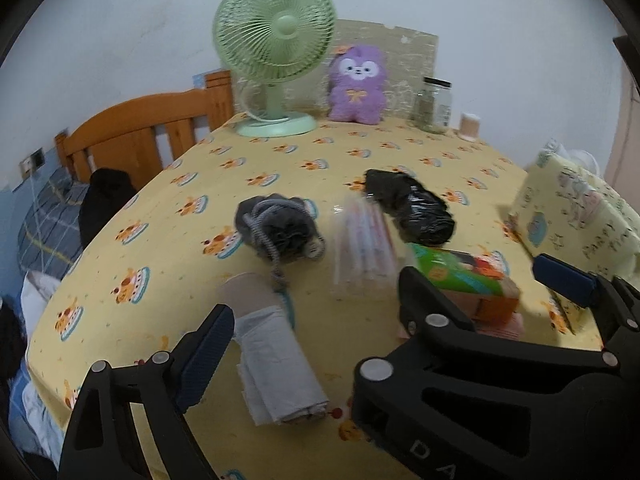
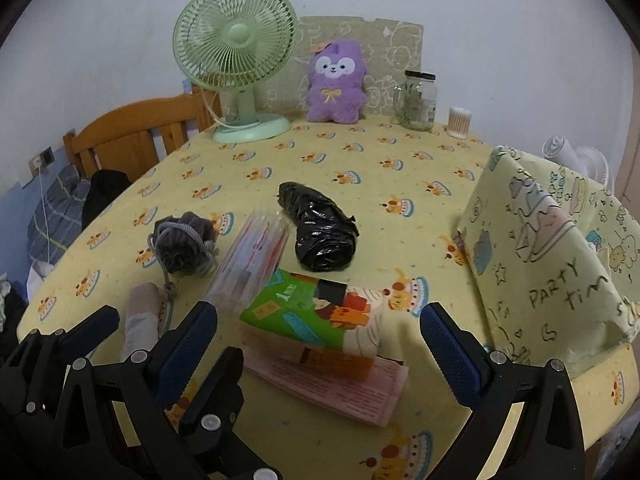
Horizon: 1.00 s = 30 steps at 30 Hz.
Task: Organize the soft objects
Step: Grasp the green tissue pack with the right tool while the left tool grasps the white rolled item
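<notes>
Table (image 2: 328, 168): covered in a yellow cake-print cloth.
Storage bag (image 2: 560, 264): yellow, patterned, at the right edge.
Fan (image 2: 236, 60): green, at the back beside a purple plush (image 2: 336, 84).
Tissue pack (image 2: 316, 316): green and orange, on a pink pack, between the right gripper (image 2: 320, 340) fingers; jaws wide, nothing gripped.
Grey roll (image 1: 280, 364): just beside the left gripper (image 1: 316, 328); jaws wide, empty.
Black bundle (image 2: 320, 236): mid-table, near a grey pouch (image 2: 184, 244).

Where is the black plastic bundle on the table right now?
The black plastic bundle lies mid-table in both wrist views, right of the clear straw pack and behind the green packet.
</notes>
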### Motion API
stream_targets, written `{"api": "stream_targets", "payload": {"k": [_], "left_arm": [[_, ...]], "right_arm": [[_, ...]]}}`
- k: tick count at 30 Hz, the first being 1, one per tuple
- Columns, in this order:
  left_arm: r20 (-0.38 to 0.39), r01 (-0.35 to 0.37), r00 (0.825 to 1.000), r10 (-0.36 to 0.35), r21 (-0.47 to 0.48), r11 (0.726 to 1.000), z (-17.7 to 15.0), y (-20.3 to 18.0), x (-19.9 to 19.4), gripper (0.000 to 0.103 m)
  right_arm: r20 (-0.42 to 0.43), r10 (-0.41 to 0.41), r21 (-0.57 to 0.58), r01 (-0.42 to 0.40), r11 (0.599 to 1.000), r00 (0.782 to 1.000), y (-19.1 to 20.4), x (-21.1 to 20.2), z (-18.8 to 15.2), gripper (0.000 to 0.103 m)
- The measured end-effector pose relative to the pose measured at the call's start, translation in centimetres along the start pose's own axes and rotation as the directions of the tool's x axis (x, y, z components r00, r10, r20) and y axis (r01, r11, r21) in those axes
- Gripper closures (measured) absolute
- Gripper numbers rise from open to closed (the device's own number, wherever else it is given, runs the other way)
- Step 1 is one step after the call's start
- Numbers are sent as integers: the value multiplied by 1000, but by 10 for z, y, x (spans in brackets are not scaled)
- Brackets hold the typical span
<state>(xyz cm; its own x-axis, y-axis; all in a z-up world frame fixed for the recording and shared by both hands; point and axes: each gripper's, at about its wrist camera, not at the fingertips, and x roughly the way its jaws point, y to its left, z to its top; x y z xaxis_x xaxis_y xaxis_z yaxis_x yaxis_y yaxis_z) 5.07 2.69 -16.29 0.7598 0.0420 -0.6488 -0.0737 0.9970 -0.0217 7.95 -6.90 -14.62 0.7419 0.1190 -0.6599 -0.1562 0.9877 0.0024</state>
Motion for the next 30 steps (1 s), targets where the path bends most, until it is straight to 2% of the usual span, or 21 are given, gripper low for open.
{"api": "stream_targets", "payload": {"k": [2,6,14,16,17,18,19,23,24,25,26,27,30], "left_arm": [[-7,-8,1000,8,-8,1000,-1,2,3,16],[-23,1,1000,-1,-11,1000,-2,7,9,32],[-42,20,999,-20,-6,1000,0,14,16,42],[-43,30,999,-30,-7,1000,1,14,16,48],[-44,40,998,-41,-11,999,1,14,16,56],[-45,37,998,-37,-15,999,2,14,16,63],[-47,39,998,-40,-20,999,2,14,16,63],[-53,59,997,-60,-22,998,4,13,18,65],[-56,65,996,-67,-22,998,4,12,18,70],[-59,51,997,-52,-17,999,5,11,19,73],[-57,30,998,-30,-6,1000,5,8,19,75],[-58,32,998,-32,-5,999,5,8,20,76],[-59,44,997,-44,-3,999,6,6,21,80]], "right_arm": [[-10,-8,-5,8,1000,1000,2,4,-1,1],[-30,-8,-14,8,1000,1000,6,12,-1,0],[-61,25,-18,-26,999,998,16,26,1,1],[-63,38,-16,-39,999,997,16,28,2,1],[-65,50,-18,-51,999,997,16,28,2,1],[-66,63,-24,-65,998,996,17,29,3,3],[-69,70,-28,-72,997,995,17,29,4,7],[-78,88,-23,-90,996,993,17,31,5,11],[-74,93,-17,-95,995,993,16,31,6,14],[-76,103,-12,-104,995,992,16,31,6,24],[-73,81,-13,-82,997,994,15,30,7,30],[-77,56,-19,-57,998,996,15,31,7,30],[-81,49,-10,-50,999,995,11,32,7,30]]}}
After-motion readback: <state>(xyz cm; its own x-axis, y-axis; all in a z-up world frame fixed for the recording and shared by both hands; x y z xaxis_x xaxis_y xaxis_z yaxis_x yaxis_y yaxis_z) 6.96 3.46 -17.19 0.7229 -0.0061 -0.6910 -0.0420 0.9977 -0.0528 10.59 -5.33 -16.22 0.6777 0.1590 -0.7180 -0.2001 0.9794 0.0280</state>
